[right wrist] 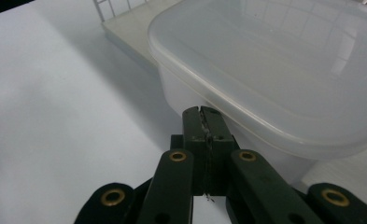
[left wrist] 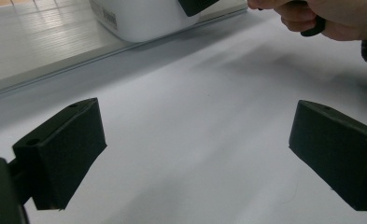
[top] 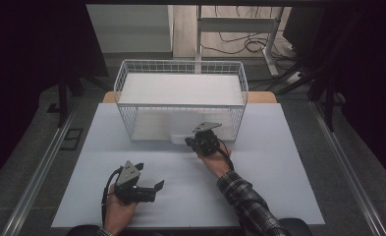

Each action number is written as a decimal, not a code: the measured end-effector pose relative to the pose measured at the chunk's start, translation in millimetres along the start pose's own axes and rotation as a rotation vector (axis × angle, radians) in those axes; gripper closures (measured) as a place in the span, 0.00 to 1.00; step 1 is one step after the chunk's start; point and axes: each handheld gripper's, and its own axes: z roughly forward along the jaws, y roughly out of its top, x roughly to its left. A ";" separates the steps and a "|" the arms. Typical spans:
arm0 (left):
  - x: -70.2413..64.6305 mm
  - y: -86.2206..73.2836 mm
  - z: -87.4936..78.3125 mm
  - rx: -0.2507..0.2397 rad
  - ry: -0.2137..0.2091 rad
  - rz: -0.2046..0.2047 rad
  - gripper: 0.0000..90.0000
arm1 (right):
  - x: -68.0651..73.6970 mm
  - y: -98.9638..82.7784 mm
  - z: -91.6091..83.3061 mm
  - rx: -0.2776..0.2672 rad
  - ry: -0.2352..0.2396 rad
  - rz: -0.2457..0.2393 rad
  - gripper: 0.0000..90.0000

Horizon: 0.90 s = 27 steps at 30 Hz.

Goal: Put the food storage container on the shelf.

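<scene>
A white translucent lidded container (top: 179,135) (right wrist: 274,70) sticks out from under a white wire rack (top: 180,63) at the table's middle. My right gripper (top: 190,142) (right wrist: 203,114) is shut, jaws pressed flat together with nothing visibly between them. Its tips sit against the container's near wall just under the lid's rim. My left gripper (top: 150,176) (left wrist: 195,149) rests low over the table near the front edge, lying on its side, wide open and holding nothing. In the left gripper view the container (left wrist: 144,18) and the right hand (left wrist: 321,21) lie ahead.
The wire rack has a white shelf on top and stands on a pale board at the table's far half. The pale table (top: 279,172) spreads bare to both sides of the hands. A plaid sleeve (top: 244,201) comes in from the bottom right.
</scene>
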 end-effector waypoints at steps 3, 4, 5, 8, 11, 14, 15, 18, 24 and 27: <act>-0.3 -0.1 0.9 0.004 0.003 0.005 0.04 | -3.4 0.9 1.8 -0.002 -0.003 0.012 0.99; -0.6 -0.2 1.1 0.005 0.003 0.005 0.04 | -4.3 1.4 2.6 -0.003 -0.005 0.011 0.99; -0.9 -0.1 1.3 0.006 0.003 0.006 0.04 | -4.9 2.0 3.5 -0.005 -0.009 0.009 0.99; -1.1 -0.1 1.4 0.005 0.001 0.007 0.04 | -6.5 4.4 6.5 -0.007 -0.014 0.008 0.99; -0.7 -0.1 1.2 0.002 0.002 0.006 0.04 | -8.7 6.4 9.4 -0.007 -0.023 0.004 0.99; -0.6 0.0 1.0 -0.004 -0.005 0.006 0.04 | -10.6 7.5 11.6 -0.011 -0.024 0.006 0.99; -0.9 0.1 1.0 -0.007 -0.009 0.006 0.04 | -11.3 8.0 12.5 -0.012 -0.025 0.010 0.99; -2.3 0.4 1.1 -0.013 -0.017 0.012 0.04 | -13.6 9.3 15.1 -0.015 -0.031 0.017 0.99; -3.3 0.4 1.5 -0.016 -0.023 0.017 0.04 | -18.3 11.5 20.7 -0.019 -0.035 0.034 0.99; -2.7 0.3 1.2 -0.019 -0.023 0.017 0.04 | -18.7 11.4 21.0 -0.016 -0.031 0.033 0.99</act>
